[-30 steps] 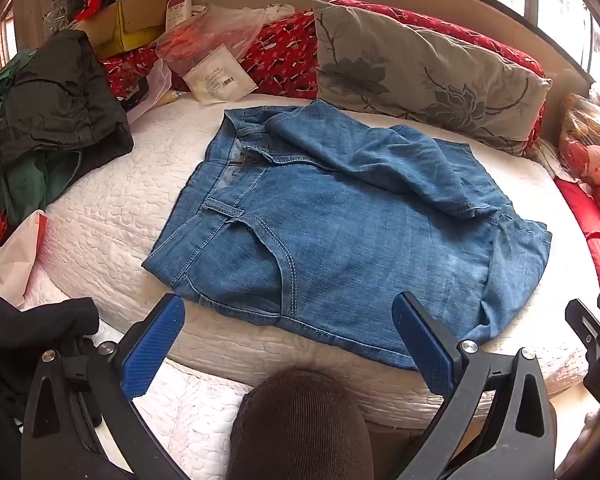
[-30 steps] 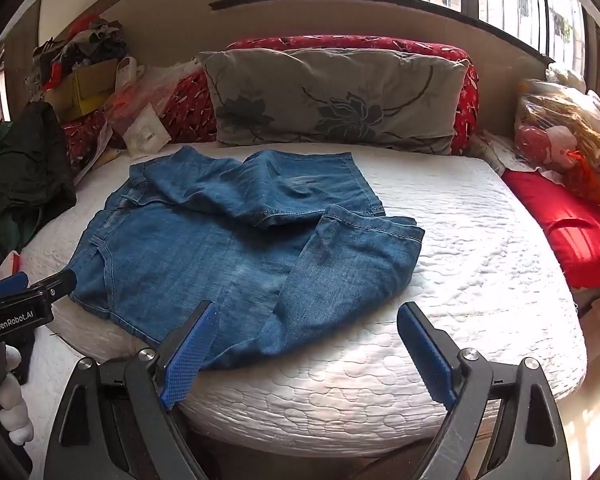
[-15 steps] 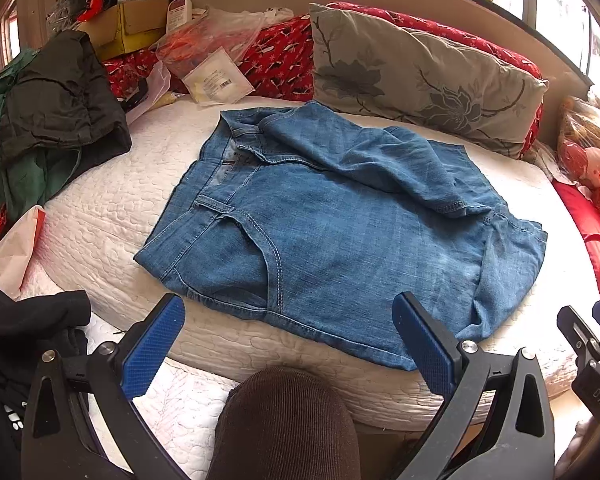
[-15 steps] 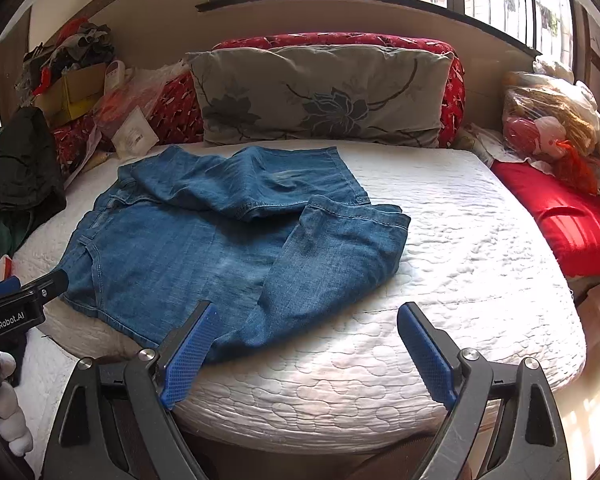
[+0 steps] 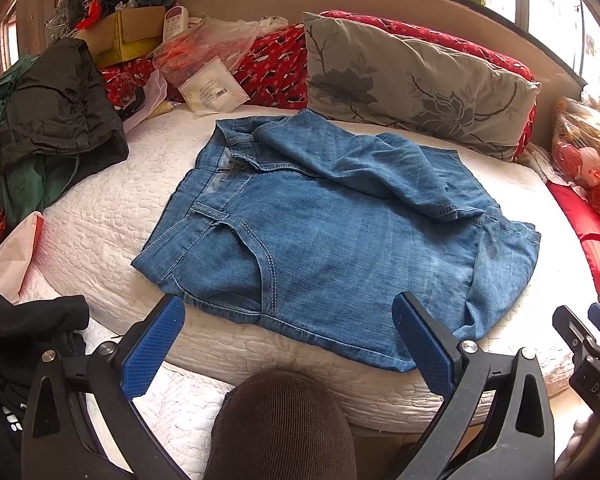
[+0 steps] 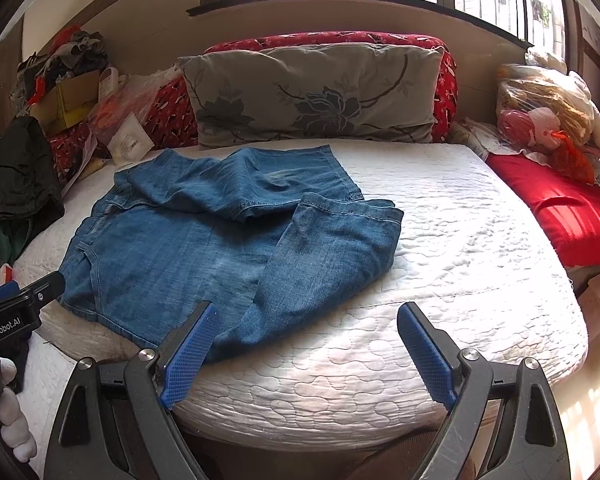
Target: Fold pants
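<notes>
Blue denim pants (image 5: 332,232) lie on the white quilted mattress (image 5: 108,216), waistband to the left, both legs doubled back over the body. They also show in the right wrist view (image 6: 204,248). My left gripper (image 5: 292,348) is open and empty, held just off the near mattress edge in front of the pants' near hem. My right gripper (image 6: 306,352) is open and empty, near the front edge beside the folded leg end. Each gripper shows at the edge of the other's view, the right one (image 5: 588,340) and the left one (image 6: 16,304).
A grey floral pillow (image 6: 312,96) and red cushions (image 6: 564,212) line the back and right. Dark clothes (image 5: 56,104), a cardboard box (image 5: 128,36) and plastic bags (image 5: 204,60) pile at the left. A knee in brown fabric (image 5: 280,428) is below the left gripper.
Both grippers have pulled back and shifted slightly, so the pants sit a bit farther and more to the left in view. Jaws stay open; the pants have not moved.
</notes>
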The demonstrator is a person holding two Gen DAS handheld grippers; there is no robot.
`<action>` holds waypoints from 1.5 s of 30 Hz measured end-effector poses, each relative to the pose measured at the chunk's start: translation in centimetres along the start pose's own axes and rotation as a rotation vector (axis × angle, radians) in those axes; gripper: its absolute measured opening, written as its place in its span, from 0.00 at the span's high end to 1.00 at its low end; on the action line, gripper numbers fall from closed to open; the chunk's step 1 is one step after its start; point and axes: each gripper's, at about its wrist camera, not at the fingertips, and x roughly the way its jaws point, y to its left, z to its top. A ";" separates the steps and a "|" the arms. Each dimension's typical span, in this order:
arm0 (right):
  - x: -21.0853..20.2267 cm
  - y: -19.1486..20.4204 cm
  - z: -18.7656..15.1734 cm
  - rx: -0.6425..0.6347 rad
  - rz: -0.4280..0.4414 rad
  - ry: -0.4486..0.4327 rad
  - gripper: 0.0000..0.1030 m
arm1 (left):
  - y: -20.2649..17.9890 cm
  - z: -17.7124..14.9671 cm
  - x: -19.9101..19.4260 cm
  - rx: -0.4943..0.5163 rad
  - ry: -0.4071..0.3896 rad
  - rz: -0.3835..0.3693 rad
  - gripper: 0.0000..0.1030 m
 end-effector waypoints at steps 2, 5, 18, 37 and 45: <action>0.0 0.0 0.0 0.001 0.000 -0.001 0.11 | 0.0 0.0 0.0 0.002 0.000 -0.002 0.00; 0.0 0.0 0.0 0.000 0.000 -0.001 0.11 | -0.1 0.0 0.0 0.002 0.004 -0.005 0.00; 0.5 0.1 0.4 -0.003 -0.004 0.014 0.11 | -0.3 0.0 0.5 0.000 0.026 -0.013 0.00; 1.2 0.0 0.9 0.000 -0.007 0.021 0.11 | -0.5 0.3 1.6 0.009 0.069 -0.005 0.00; 1.8 -0.5 1.1 0.009 -0.005 0.031 0.11 | -0.5 0.4 2.8 0.006 0.114 -0.006 0.00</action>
